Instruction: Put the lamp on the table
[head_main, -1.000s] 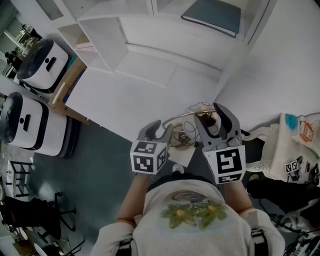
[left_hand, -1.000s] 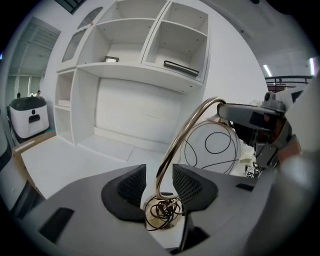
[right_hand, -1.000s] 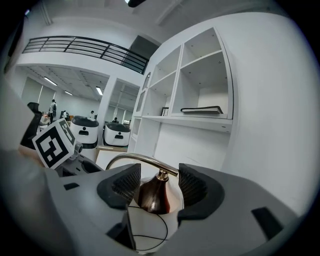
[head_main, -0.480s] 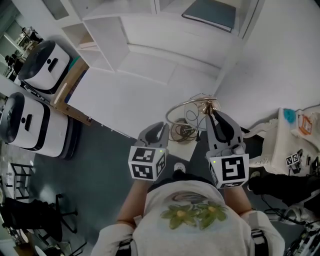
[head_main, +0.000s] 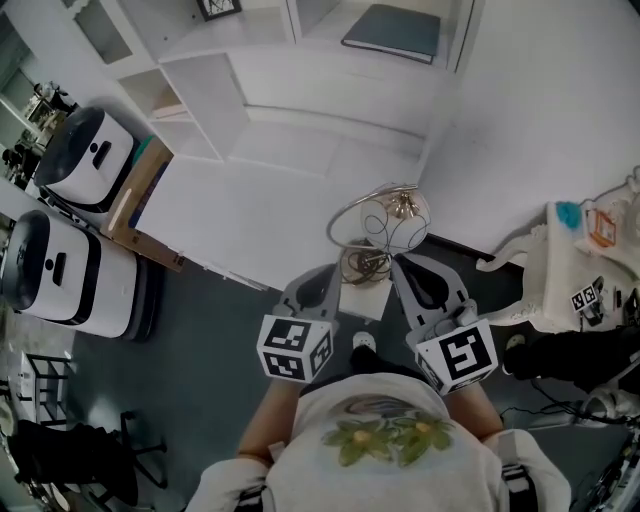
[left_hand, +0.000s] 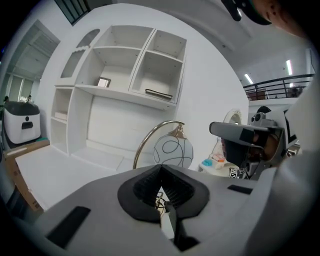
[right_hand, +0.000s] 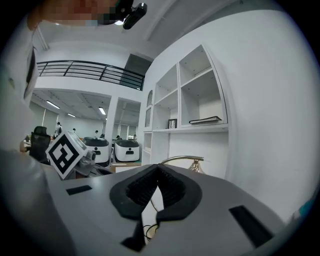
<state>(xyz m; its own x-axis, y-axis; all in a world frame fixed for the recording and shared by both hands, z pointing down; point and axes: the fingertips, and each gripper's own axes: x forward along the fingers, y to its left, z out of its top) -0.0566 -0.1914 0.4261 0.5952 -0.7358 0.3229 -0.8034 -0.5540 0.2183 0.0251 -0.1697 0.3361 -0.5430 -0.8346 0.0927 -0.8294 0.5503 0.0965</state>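
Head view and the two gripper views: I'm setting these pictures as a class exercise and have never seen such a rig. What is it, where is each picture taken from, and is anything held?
There is no robot here: a person holds a two-jaw tool in each hand. The head view comes from a camera on the person's head, looking steeply down. It shows the left hand-held gripper and the right hand-held gripper. The other two pictures come from cameras riding on each gripper, looking along its jaws. Just ahead stands the lamp, with an arched metal stem and a round globe, seemingly at the near corner of the white table. Its cord is coiled at the base. Both pairs of jaws are together and hold nothing.
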